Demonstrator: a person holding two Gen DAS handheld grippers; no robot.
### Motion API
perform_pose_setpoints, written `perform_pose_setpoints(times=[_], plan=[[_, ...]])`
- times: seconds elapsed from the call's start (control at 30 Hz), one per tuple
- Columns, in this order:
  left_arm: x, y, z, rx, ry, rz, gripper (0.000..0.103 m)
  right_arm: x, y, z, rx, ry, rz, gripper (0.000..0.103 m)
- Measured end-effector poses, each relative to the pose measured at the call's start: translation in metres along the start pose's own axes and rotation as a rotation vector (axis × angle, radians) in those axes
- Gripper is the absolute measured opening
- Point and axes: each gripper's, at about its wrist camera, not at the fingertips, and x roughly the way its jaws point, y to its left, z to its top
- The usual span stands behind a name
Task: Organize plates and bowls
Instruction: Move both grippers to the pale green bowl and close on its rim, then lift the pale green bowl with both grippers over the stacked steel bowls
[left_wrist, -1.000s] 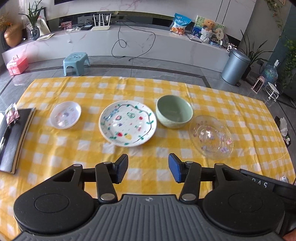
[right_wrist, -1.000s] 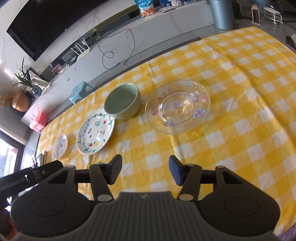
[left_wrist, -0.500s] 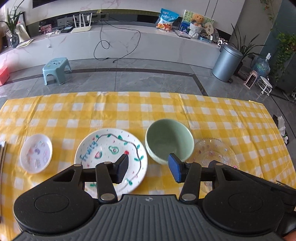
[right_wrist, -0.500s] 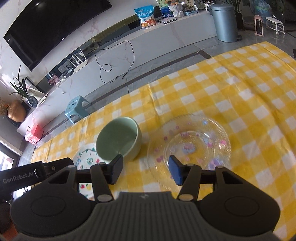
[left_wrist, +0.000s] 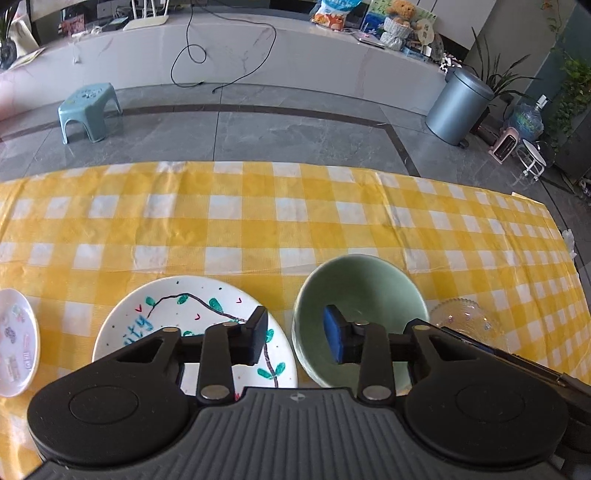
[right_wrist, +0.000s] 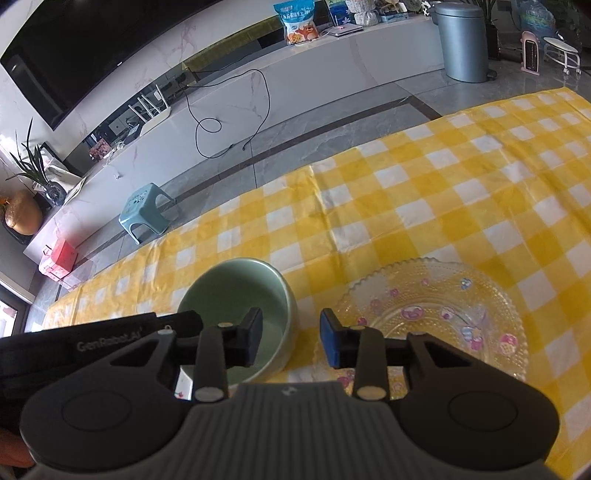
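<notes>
A green bowl (left_wrist: 369, 288) stands on the yellow checked tablecloth (left_wrist: 258, 221), with a painted white plate (left_wrist: 177, 317) to its left, a small white plate (left_wrist: 14, 343) at the far left and a clear glass plate (left_wrist: 461, 317) to its right. My left gripper (left_wrist: 295, 336) is open; its jaws straddle the bowl's left rim. My right gripper (right_wrist: 291, 338) is open; its jaws straddle the right rim of the green bowl (right_wrist: 236, 291), with the glass plate (right_wrist: 443, 314) to the right.
The table's far edge (left_wrist: 258, 166) drops to a grey floor with a blue stool (left_wrist: 88, 107) and a grey bin (left_wrist: 461, 107). The left gripper's body (right_wrist: 96, 339) sits close at the left in the right wrist view.
Both grippers have moved forward and down toward the green bowl. Each now has its open jaws on either side of the bowl's rim. The dishes have not moved.
</notes>
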Motion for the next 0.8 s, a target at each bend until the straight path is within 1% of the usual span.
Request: perform_pose_setpoints(times=[0.03,0.07,0.1,0.17,0.23,0.27,0.33,0.53,0.7,0.8], plan=[[0.002,0.001,0.000,-0.002,0.002,-0.004,0.033,0.003,0.000,0.000,0.003,0.004,0.001,0.024],[0.003,0.001,0.000,-0.005,0.003,-0.009,0.029,0.006,0.001,0.001,0.008,0.007,0.002,0.022],[0.003,0.002,0.000,-0.007,0.004,-0.015,0.027,0.008,0.001,0.001,0.010,0.009,0.001,0.022],[0.004,0.003,0.001,-0.009,0.006,-0.020,0.015,0.012,0.002,0.000,0.013,0.014,0.000,0.016],[0.005,0.003,0.001,-0.006,0.005,-0.016,0.012,0.016,0.003,0.000,0.011,0.017,-0.009,0.014],[0.006,0.003,0.001,-0.005,0.004,-0.022,0.009,0.016,0.004,-0.001,0.008,0.016,-0.015,0.012],[0.007,0.001,0.001,0.004,0.002,-0.018,0.009,0.017,0.004,-0.001,0.008,0.014,-0.024,0.009],[0.005,-0.006,0.000,0.013,0.002,0.008,0.008,0.017,0.005,0.000,0.026,0.027,-0.037,0.007],[-0.015,-0.008,-0.005,-0.007,-0.012,-0.010,0.008,0.005,0.002,-0.004,0.045,0.031,-0.028,0.005],[-0.032,-0.012,-0.012,-0.008,-0.029,0.003,0.008,-0.008,0.002,-0.009,0.052,0.033,-0.021,0.005]])
